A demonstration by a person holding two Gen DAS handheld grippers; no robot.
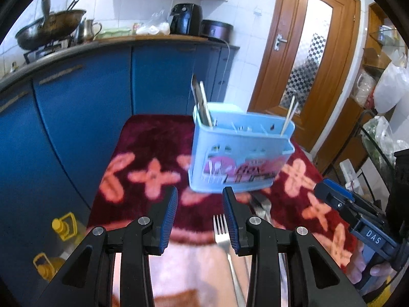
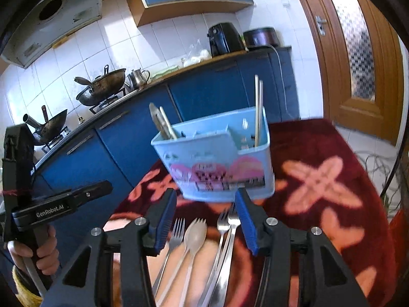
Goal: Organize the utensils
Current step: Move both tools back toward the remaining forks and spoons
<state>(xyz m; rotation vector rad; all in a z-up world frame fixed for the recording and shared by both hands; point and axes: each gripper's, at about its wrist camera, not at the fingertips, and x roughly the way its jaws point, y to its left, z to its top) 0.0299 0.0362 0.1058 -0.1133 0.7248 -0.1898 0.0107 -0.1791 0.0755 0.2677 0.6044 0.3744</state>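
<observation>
Caddy [image 2: 217, 163] mid-cloth [image 2: 332, 204], forks [image 2: 225, 230] nearer

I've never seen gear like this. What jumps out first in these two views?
A light blue utensil holder stands mid-picture on a dark red cloth with pink flowers, chopsticks poking up from its right compartment. Just in front of it lie forks and a spork, between the open blue-padded jaws of the right gripper. The left gripper is open too, a fork below it, with blue kitchen cabinets behind.
</observation>
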